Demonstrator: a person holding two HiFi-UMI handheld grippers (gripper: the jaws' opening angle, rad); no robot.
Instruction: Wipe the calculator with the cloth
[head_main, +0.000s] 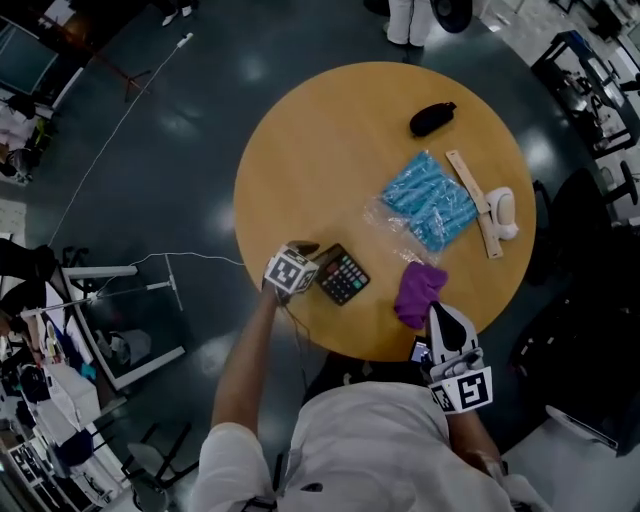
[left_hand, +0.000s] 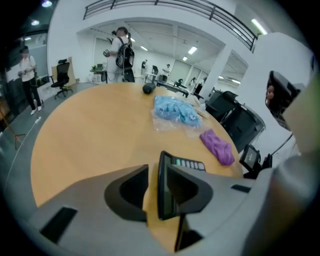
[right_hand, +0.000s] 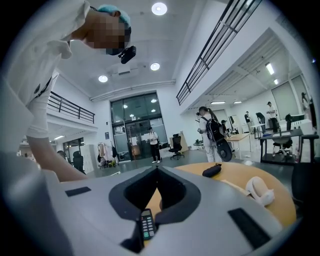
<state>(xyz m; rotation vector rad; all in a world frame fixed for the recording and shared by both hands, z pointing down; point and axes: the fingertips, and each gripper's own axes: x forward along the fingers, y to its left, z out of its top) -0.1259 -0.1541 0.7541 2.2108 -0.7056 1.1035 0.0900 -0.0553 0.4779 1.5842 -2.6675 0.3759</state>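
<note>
Calculator (head_main: 343, 273) is lying partly inside the spread left gripper (left_hand: 156, 172); cloth (head_main: 418, 292) is lying just ahead of the right gripper (right_hand: 157, 170), jaws pressed together.

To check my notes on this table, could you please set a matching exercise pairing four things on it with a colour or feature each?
Things:
1. calculator
2. cloth
3. pouch
4. plastic bag

Descriptions:
A. clear, full of blue pieces
B. purple
C. dark, with rows of keys
D. plain black, farthest away

Pairs: 1-C, 2-B, 3-D, 4-A
</note>
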